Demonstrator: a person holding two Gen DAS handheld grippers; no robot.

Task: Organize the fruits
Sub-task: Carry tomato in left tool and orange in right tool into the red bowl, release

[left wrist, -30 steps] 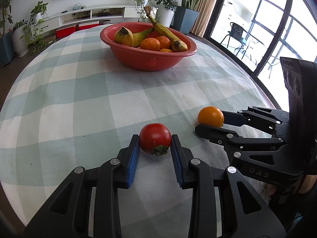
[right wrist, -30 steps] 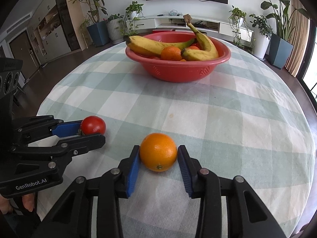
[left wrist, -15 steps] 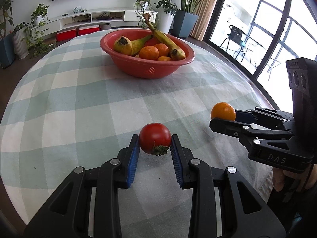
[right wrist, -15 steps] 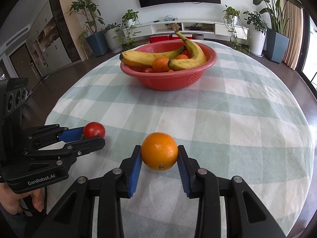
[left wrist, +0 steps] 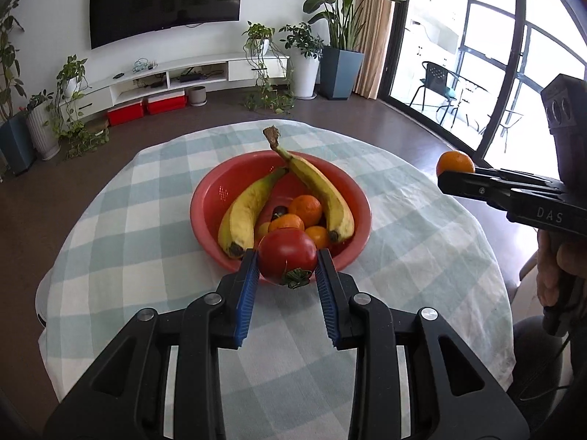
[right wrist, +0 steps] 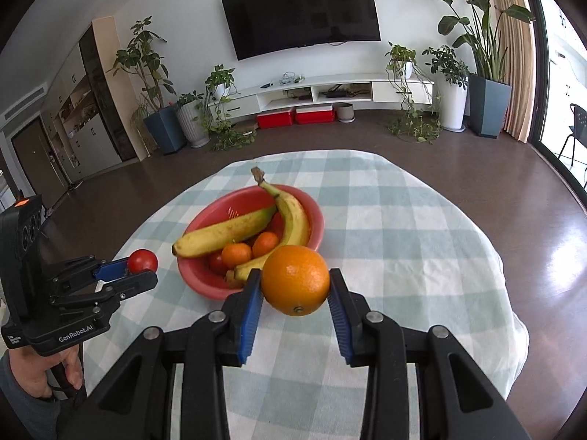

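Note:
My left gripper (left wrist: 287,269) is shut on a red tomato (left wrist: 287,255) and holds it high above the table, just in front of the red bowl (left wrist: 209,201). My right gripper (right wrist: 295,288) is shut on an orange (right wrist: 295,279), also lifted, near the bowl's (right wrist: 315,227) right front side. The bowl holds two bananas (left wrist: 242,212) and several small oranges (left wrist: 305,208). The left gripper with the tomato (right wrist: 142,260) shows at the left in the right wrist view. The right gripper's orange (left wrist: 455,161) shows at the right in the left wrist view.
The round table (left wrist: 154,256) has a green and white checked cloth (right wrist: 403,242). Its edges drop off to a dark floor all around. Potted plants (right wrist: 488,84) and a low TV shelf (right wrist: 330,91) stand far behind.
Both grippers have lifted their fruit off the table and risen high, now looking down on the bowl. The tomato and the orange stayed gripped.

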